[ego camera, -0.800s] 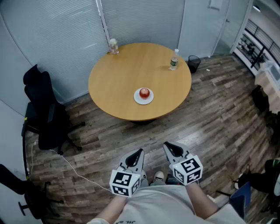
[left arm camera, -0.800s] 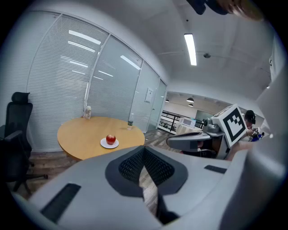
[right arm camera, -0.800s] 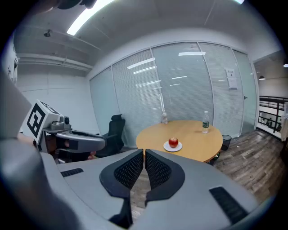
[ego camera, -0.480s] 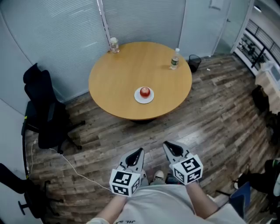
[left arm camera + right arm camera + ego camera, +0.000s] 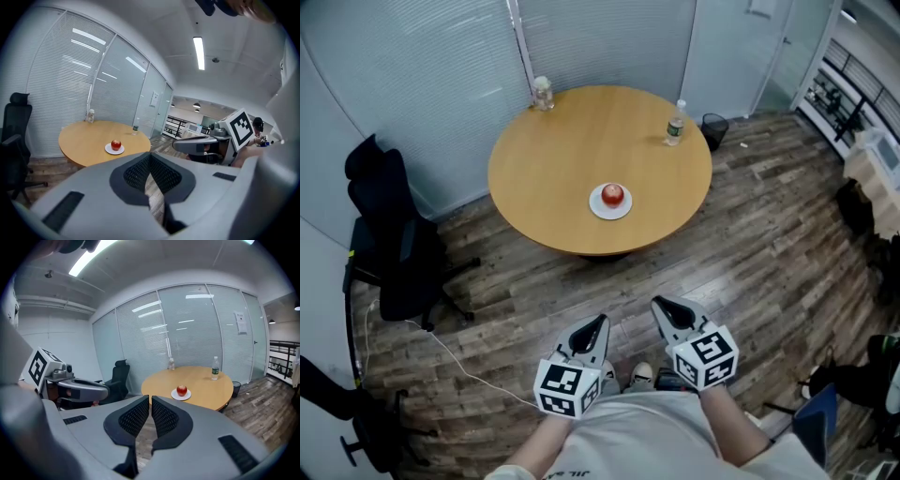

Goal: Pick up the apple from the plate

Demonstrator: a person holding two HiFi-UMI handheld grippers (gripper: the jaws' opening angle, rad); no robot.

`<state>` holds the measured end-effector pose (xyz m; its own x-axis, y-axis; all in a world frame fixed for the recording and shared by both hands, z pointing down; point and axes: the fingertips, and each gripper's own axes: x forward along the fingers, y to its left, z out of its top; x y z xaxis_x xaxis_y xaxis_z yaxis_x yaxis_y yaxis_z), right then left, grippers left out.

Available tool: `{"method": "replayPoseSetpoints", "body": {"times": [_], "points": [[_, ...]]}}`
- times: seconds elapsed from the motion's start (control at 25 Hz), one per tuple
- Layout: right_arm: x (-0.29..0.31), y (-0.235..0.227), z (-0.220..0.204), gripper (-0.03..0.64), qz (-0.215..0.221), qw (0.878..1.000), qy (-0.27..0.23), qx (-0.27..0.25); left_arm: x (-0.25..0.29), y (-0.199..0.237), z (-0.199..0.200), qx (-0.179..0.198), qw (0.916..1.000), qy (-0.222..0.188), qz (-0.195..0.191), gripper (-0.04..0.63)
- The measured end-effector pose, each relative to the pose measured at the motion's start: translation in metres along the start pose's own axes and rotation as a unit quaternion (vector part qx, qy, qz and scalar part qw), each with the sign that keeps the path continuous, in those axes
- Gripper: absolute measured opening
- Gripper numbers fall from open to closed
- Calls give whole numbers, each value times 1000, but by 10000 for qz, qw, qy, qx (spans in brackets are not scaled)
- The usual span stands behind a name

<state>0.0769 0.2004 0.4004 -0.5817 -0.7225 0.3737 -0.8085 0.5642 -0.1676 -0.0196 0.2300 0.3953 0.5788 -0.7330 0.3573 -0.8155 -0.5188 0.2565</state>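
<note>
A red apple (image 5: 613,194) rests on a small white plate (image 5: 599,208) near the front edge of a round wooden table (image 5: 553,159). It also shows as the apple (image 5: 116,145) in the left gripper view and the apple (image 5: 182,390) in the right gripper view. Both grippers hang close to the person's body, well short of the table. My left gripper (image 5: 598,325) is shut with nothing in it. My right gripper (image 5: 659,307) is shut and empty too.
A plastic water bottle (image 5: 674,125) and a small jar (image 5: 543,94) stand at the table's far side. A black office chair (image 5: 389,244) is at the left, a cable (image 5: 455,361) lies on the wood floor, and a black bin (image 5: 714,132) sits beyond the table.
The view has shifted slightly; the table and apple sit a touch higher and rightward in the head view. Both grippers keep their place near the body, still shut.
</note>
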Motion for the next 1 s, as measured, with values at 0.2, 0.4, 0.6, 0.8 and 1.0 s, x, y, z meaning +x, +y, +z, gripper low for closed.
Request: {"method": "replayPoseSetpoints", "body": {"times": [0.2,0.4,0.6,0.8,1.0], "points": [[6,4,9,38,-236,9993,-188,222,-6,12,3,12,9999,-47,-95,3],[13,9,6,38,-326,9992,-106,220,-4,22,9,29,9996,-77,-269,3],[18,7,0,38,-357,9990,-81,260,1,31,3,-5,9995,8,-328,3],[39,-9,0,38,-237,9990,-47,387,24,43,2,-45,9995,117,-275,3],[77,-40,3,38,-117,9989,82,436,64,64,14,-65,9996,185,-194,3]]}}
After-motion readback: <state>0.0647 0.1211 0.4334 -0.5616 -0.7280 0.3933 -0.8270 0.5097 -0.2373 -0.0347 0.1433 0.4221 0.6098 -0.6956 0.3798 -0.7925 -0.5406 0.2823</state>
